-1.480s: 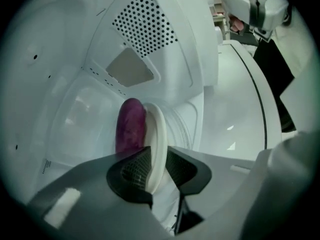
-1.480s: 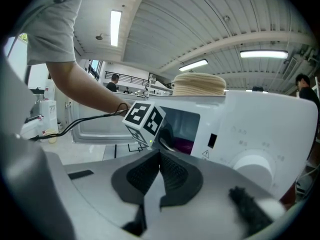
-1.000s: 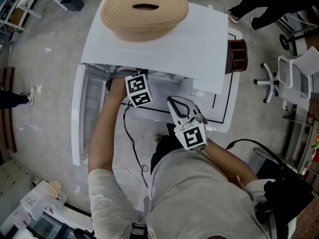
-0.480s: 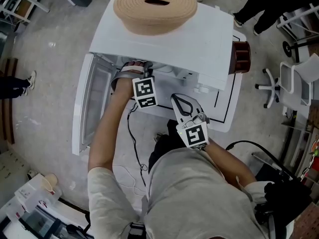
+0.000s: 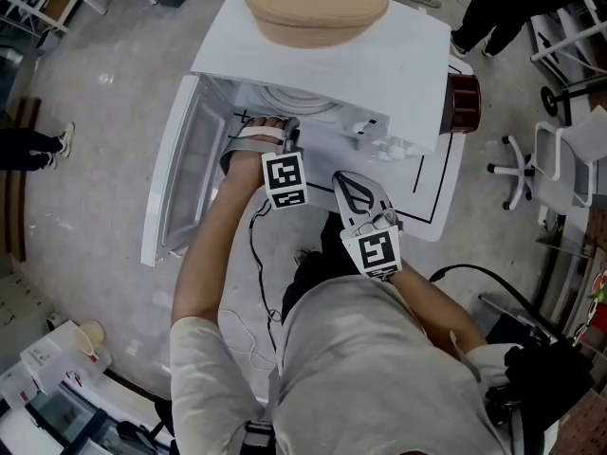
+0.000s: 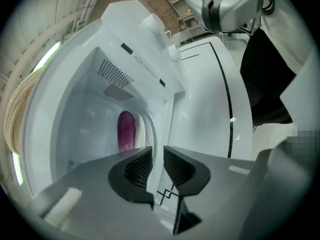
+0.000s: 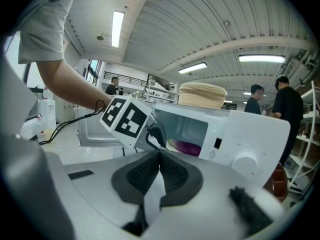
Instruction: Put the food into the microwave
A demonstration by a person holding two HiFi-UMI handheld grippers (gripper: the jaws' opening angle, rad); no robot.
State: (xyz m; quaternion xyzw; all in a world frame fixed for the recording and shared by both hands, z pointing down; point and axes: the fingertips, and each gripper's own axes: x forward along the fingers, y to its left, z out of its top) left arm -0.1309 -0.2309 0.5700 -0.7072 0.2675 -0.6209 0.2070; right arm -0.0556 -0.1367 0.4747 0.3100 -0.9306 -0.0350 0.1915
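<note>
The purple food (image 6: 126, 131) already lies inside the microwave (image 5: 379, 74), deep in the cavity ahead of the left tool (image 6: 158, 159). It seems to rest on the turntable plate (image 6: 141, 134). That tool sits at the mouth of the opening, its jaws a narrow gap apart with nothing between them. The right tool (image 7: 159, 166) hangs lower and to the right, over the bench (image 5: 432, 197), jaws pressed together and empty; from it the food shows ahead through the open front. The door (image 5: 185, 178) stands swung wide, to the left of the left tool. I judge the placing done, with the door perhaps left to shut.
</note>
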